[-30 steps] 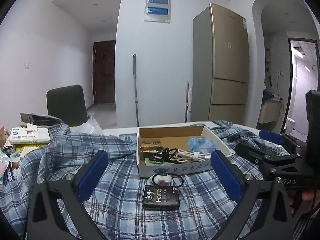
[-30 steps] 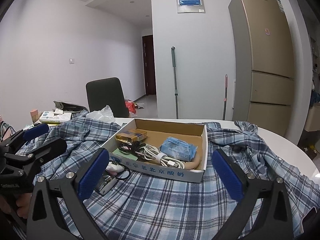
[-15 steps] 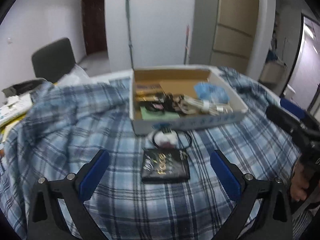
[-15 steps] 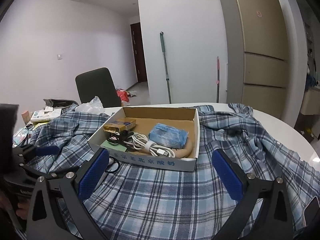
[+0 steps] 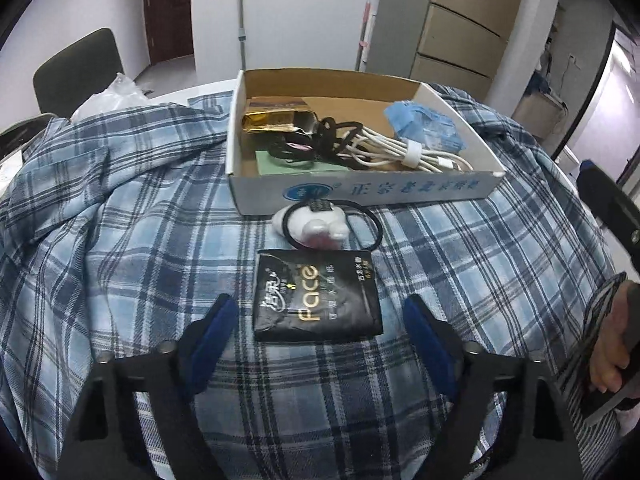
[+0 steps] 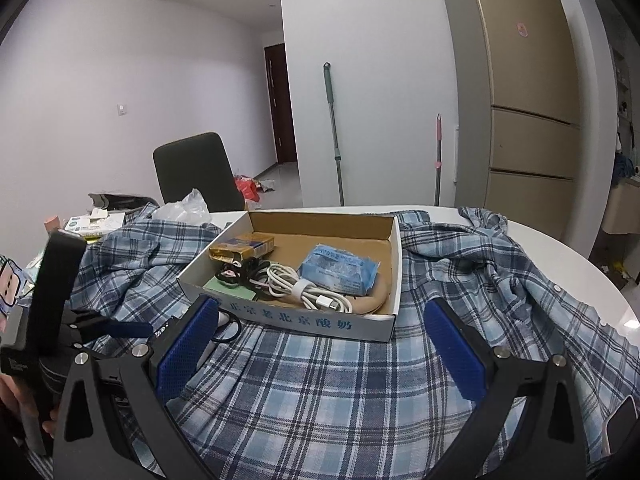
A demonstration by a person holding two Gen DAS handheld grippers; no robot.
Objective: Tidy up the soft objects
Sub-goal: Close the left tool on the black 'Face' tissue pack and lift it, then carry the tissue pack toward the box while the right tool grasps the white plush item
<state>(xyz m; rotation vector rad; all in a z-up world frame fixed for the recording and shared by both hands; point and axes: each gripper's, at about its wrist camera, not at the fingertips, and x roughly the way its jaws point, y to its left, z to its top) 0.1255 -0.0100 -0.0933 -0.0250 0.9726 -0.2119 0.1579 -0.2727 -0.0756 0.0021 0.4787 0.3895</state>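
Observation:
A black tissue pack [image 5: 316,296] marked "face" lies on a blue plaid shirt [image 5: 120,240] spread over the table. My left gripper [image 5: 316,344] is open, low over the shirt, its blue pads either side of the pack's near edge. Beyond the pack lie a small white object [image 5: 310,222] and a black hair tie [image 5: 360,220], in front of an open cardboard box [image 5: 360,190]. My right gripper [image 6: 320,344] is open and empty, facing the box [image 6: 304,320] from the right. The box holds a white cable [image 6: 308,292], a blue packet [image 6: 340,270], a gold packet [image 6: 240,246] and black ties.
A black chair [image 6: 192,168] stands behind the table at the left. Papers and small boxes [image 6: 92,222] sit at the table's left edge, with a clear plastic bag [image 6: 184,208] by them. A fridge [image 6: 520,92] and mop handles [image 6: 332,132] stand against the back wall.
My left gripper has tilted down and moved forward to the black tissue pack. My right gripper has shifted slightly, still facing the box. Both stay open.

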